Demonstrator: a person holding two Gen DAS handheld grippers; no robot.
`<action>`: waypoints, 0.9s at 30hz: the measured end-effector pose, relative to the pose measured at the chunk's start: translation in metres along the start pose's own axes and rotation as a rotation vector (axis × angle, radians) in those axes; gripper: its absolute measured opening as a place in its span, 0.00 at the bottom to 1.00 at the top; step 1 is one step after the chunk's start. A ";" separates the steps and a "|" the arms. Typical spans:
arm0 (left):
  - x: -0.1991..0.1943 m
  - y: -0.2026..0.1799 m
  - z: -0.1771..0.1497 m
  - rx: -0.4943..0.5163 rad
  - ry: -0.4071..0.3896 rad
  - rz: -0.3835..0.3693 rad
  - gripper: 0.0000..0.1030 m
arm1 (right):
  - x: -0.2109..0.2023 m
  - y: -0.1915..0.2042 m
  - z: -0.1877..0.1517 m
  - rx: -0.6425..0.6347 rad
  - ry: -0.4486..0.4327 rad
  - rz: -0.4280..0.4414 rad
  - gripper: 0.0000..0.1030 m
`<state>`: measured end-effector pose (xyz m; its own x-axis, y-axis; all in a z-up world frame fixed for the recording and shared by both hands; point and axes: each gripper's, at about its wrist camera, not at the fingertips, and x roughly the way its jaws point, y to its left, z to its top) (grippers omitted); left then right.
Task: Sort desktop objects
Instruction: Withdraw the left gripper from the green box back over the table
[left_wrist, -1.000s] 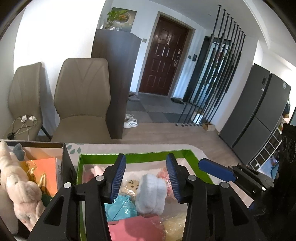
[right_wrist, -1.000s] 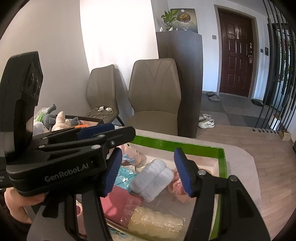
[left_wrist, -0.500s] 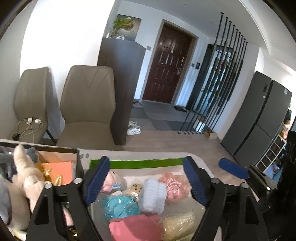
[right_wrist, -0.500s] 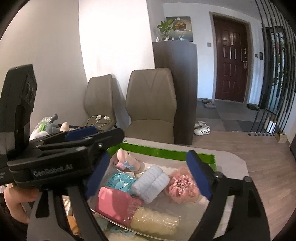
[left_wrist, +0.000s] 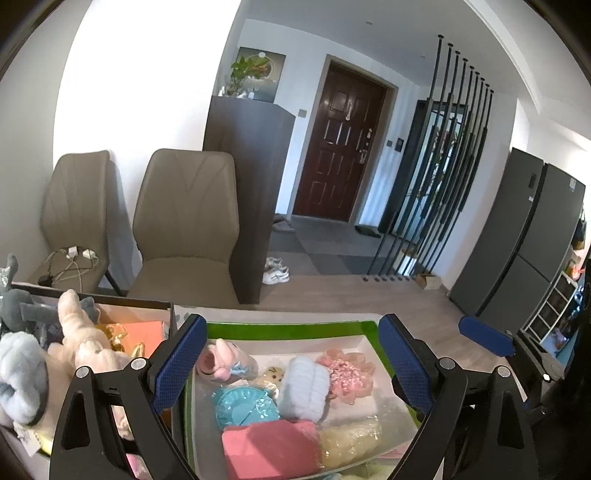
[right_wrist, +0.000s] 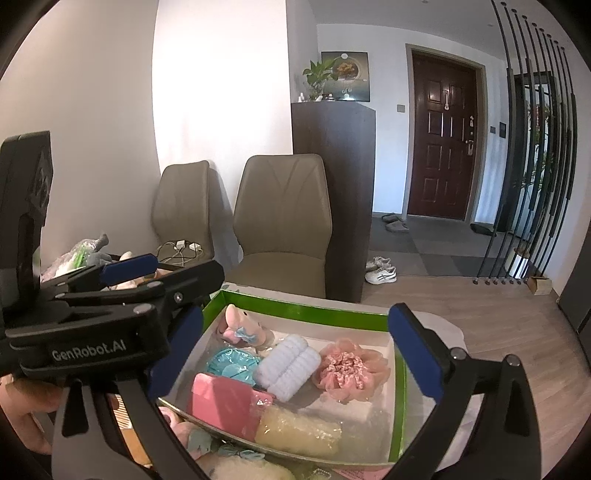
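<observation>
A green-rimmed box (left_wrist: 288, 327) (right_wrist: 306, 306) holds a white fluffy roll (left_wrist: 304, 387) (right_wrist: 290, 367), a pink frilly scrunchie (left_wrist: 345, 374) (right_wrist: 349, 367), a teal round item (left_wrist: 243, 406) (right_wrist: 231, 363), a pink pad (left_wrist: 271, 446) (right_wrist: 221, 404), a yellow wrapped item (left_wrist: 351, 441) (right_wrist: 299, 430) and a pink plush pig (left_wrist: 223, 360) (right_wrist: 242, 326). My left gripper (left_wrist: 291, 363) is open wide and empty above the box. My right gripper (right_wrist: 295, 363) is open wide and empty over the same box. The left gripper's body (right_wrist: 110, 317) shows in the right wrist view.
A dark box (left_wrist: 168, 308) at left holds plush toys (left_wrist: 79, 350) and an orange card (left_wrist: 144, 328). Two beige chairs (left_wrist: 184, 225) stand beyond the table edge. A dark cabinet (left_wrist: 251, 199), door and fridge (left_wrist: 517, 243) lie farther off.
Both grippers have opened from a narrow gap to wide open and risen slightly above the box. The white fluffy roll stays in the box.
</observation>
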<state>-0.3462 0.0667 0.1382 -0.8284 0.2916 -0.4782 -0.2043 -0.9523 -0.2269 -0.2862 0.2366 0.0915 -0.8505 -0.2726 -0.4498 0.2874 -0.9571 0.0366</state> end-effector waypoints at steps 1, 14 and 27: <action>-0.001 -0.002 -0.001 0.006 -0.002 0.001 0.91 | -0.002 0.001 -0.001 0.001 -0.002 -0.002 0.99; -0.041 -0.002 -0.028 0.000 0.010 0.012 0.91 | -0.038 0.019 -0.025 -0.034 0.005 -0.004 0.99; -0.093 0.014 -0.055 -0.042 -0.002 0.027 0.91 | -0.085 0.038 -0.045 -0.065 0.019 0.008 0.99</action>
<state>-0.2429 0.0308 0.1326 -0.8345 0.2659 -0.4827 -0.1599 -0.9550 -0.2497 -0.1830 0.2283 0.0912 -0.8398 -0.2781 -0.4663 0.3229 -0.9463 -0.0173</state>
